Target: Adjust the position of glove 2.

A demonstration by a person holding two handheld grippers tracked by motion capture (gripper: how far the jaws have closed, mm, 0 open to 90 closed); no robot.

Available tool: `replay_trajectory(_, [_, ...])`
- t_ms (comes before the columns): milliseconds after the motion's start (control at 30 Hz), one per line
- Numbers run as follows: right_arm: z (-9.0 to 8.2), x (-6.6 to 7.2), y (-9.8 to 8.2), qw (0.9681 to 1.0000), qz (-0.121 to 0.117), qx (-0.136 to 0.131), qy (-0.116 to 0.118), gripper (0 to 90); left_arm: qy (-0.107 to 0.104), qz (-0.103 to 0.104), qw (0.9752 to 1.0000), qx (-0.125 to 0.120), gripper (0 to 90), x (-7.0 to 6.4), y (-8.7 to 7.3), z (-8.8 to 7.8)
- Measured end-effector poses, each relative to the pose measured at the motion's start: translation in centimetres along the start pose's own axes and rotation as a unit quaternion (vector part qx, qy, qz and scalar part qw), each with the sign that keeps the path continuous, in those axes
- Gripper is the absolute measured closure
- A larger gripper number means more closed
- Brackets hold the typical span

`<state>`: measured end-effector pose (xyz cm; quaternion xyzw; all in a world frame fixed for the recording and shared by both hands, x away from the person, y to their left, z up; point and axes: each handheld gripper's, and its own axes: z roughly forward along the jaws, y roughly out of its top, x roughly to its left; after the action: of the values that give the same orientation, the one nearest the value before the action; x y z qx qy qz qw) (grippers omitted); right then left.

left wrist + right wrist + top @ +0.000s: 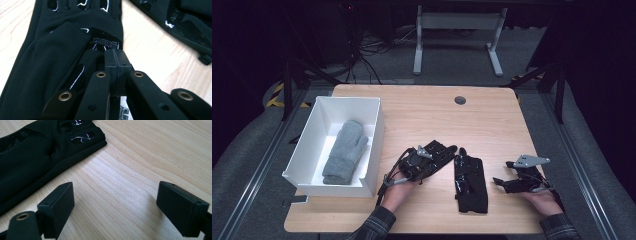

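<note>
A grey mitten (pixel 344 151) lies in the white box (pixel 374 107) at nine o'clock. The left gripper (pixel 432 159) is clamped on one black glove (pixel 57 50) – its twin (pixel 471 184) lies at six o'clock. The right gripper (pixel 501 183), at four o'clock, stands with jaws apart – nothing between them.

The black fabric glove with glossy patches (pixel 57 50) is running off the left gripper view's top and left edges, while the closed left gripper (pixel 116 58) is covering its cuff, hiding whether cloth is pinched.
</note>
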<state>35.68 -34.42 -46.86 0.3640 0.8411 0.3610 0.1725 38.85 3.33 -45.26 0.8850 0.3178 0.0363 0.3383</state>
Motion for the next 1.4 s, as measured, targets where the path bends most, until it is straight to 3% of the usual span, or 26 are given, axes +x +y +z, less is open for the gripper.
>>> replay_trajectory(167, [0.0, 0.0, 0.0, 1.0000, 0.000, 0.000, 0.000, 15.0, 0.034, 0.005, 0.9992, -0.022, 90.0, 0.5, 0.5, -1.2])
replay_trajectory(300, [0.0, 0.0, 0.0, 1.0000, 0.000, 0.000, 0.000, 15.0, 0.058, -0.009, 0.9976, -0.035, 90.0, 1.8, 0.5, -1.9])
replay_trajectory(333, [0.0, 0.0, 0.0, 1.0000, 0.000, 0.000, 0.000, 14.9, 0.074, -0.019, 0.9964, -0.036, 90.0, 2.5, 0.5, -1.9])
replay_trajectory(400, [0.0, 0.0, 0.0, 1.0000, 0.000, 0.000, 0.000, 14.9, 0.080, -0.023, 0.9959, -0.036, 90.0, 2.8, 0.4, -1.9])
replay_trajectory(467, [0.0, 0.0, 0.0, 1.0000, 0.000, 0.000, 0.000, 15.0, 0.097, -0.035, 0.9944, -0.020, 90.0, 3.3, 0.1, -1.4])
replay_trajectory(533, [0.0, 0.0, 0.0, 1.0000, 0.000, 0.000, 0.000, 15.0, 0.100, -0.036, 0.9942, -0.010, 90.0, 3.4, 0.0, -1.2])
replay_trajectory(767, [0.0, 0.0, 0.0, 1.0000, 0.000, 0.000, 0.000, 14.9, 0.082, -0.022, 0.9963, 0.014, 90.0, 2.5, -0.6, -1.1])
replay_trajectory(1000, [0.0, 0.0, 0.0, 1.0000, 0.000, 0.000, 0.000, 14.9, 0.042, -0.023, 0.9987, 0.015, 90.0, 1.3, -1.4, -1.4])
replay_trajectory(1267, [0.0, 0.0, 0.0, 1.0000, -0.003, 0.001, 0.003, 13.9, 0.010, -0.022, 0.9996, 0.013, 90.0, -0.1, -2.5, -1.8])
replay_trajectory(1400, [0.0, 0.0, 0.0, 1.0000, -0.003, 0.001, 0.002, 13.8, -0.002, -0.010, 0.9998, 0.018, 90.0, -0.7, -2.7, -1.9])
